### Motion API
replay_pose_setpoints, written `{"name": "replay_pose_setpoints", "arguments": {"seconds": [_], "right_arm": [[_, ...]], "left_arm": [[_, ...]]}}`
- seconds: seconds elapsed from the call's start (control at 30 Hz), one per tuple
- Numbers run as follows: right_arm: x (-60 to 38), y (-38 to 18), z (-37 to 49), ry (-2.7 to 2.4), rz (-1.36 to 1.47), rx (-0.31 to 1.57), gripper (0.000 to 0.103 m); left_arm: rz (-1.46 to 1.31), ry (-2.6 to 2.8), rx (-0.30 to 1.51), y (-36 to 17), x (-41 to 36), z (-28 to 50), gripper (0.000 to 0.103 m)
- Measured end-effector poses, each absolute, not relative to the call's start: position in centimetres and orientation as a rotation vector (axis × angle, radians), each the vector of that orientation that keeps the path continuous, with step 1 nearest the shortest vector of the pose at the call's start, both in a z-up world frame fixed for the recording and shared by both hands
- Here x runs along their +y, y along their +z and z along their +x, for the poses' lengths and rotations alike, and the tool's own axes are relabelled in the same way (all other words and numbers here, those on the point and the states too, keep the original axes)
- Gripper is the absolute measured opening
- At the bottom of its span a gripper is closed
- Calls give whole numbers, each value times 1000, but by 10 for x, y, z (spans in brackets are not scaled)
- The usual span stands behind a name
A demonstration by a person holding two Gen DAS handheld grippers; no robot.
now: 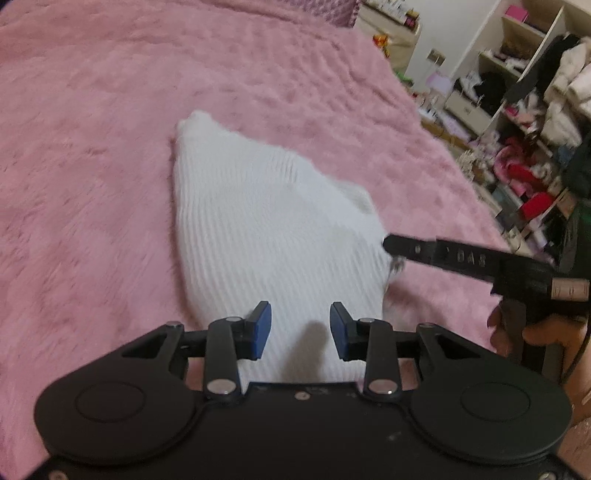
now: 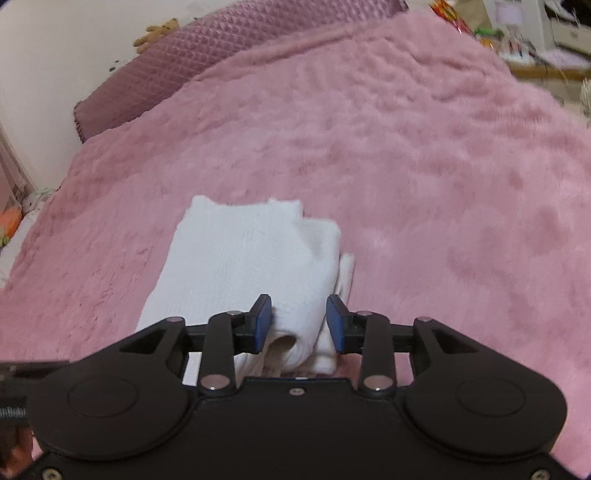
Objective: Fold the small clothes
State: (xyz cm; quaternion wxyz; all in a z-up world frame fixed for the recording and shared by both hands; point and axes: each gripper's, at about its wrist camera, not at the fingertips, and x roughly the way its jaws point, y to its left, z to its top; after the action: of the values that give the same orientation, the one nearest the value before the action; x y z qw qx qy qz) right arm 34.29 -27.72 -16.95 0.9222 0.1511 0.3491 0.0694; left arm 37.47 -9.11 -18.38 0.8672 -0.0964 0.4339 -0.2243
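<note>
A white ribbed knit garment (image 1: pixel 266 229) lies folded on the pink fluffy blanket (image 1: pixel 92 166). My left gripper (image 1: pixel 300 330) is open above the garment's near edge, its blue pads (image 1: pixel 261 330) apart with nothing between them. My right gripper (image 2: pixel 299 323) is open too, its jaws standing either side of the garment's near right fold (image 2: pixel 295 332) without pinching it. The garment also shows in the right wrist view (image 2: pixel 243 258). The right gripper also appears in the left wrist view (image 1: pixel 391 245), at the garment's right edge.
A purple quilted pillow (image 2: pixel 177 74) lies at the head of the bed. Cluttered shelves with clothes and boxes (image 1: pixel 524 122) stand past the bed's right side. A small teddy bear (image 2: pixel 157 31) sits behind the pillow by the wall.
</note>
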Motion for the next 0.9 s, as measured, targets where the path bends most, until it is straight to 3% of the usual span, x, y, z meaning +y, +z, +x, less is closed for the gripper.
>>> {"name": "replay_pose_setpoints", "arguments": {"seconds": [0.07, 0.17, 0.23, 0.43, 0.47, 0.5, 0.53, 0.7, 0.77, 0.83, 0.9], "right_arm": [[-276, -174, 345, 141, 336, 726, 35], [-274, -177, 346, 139, 363, 735, 22], [-271, -174, 344, 133, 348, 716, 19], [-272, -158, 345, 114, 296, 662, 14], [-273, -159, 346, 105, 298, 667, 11], [-274, -161, 348, 89, 290, 673, 1], [-275, -165, 349, 57, 267, 684, 1], [-291, -185, 344, 105, 348, 753, 7], [-291, -180, 330, 131, 334, 728, 16], [-290, -175, 314, 162, 314, 709, 19], [-289, -171, 299, 195, 322, 701, 33]], "left_arm": [[-196, -459, 918, -189, -91, 372, 35], [-207, -443, 929, -197, -88, 371, 35], [-220, -438, 929, -197, -87, 371, 35], [-232, -446, 926, -192, -88, 371, 36], [-233, -445, 926, -192, -89, 371, 36], [-232, -442, 928, -192, -90, 371, 36], [-226, -438, 934, -194, -92, 373, 36], [-213, -429, 944, -204, -96, 375, 37], [-211, -427, 943, -205, -96, 376, 38], [-215, -425, 943, -205, -96, 376, 38], [-217, -425, 943, -205, -96, 376, 38]]}}
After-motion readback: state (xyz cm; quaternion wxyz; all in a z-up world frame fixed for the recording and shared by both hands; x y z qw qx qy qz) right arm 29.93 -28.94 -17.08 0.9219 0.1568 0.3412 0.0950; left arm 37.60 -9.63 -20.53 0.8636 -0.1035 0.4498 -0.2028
